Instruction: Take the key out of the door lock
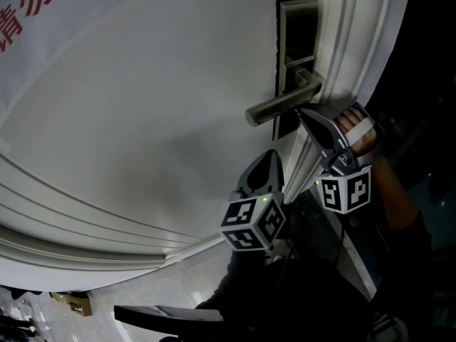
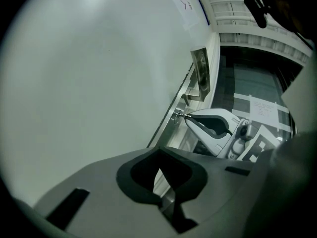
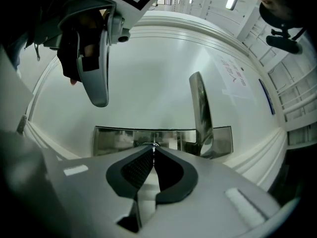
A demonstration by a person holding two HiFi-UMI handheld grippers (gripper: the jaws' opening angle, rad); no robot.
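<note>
The right claw (image 3: 154, 151) pinches the small silver metal key (image 3: 154, 144) — it sits in the shiny metal lock plate (image 3: 116, 140). The left claw (image 2: 158, 153) is closed together — empty.

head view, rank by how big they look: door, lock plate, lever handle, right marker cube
1. door
2. lock plate
3. lever handle and right marker cube look alike; the cube is nearer the camera, so unranked.
</note>
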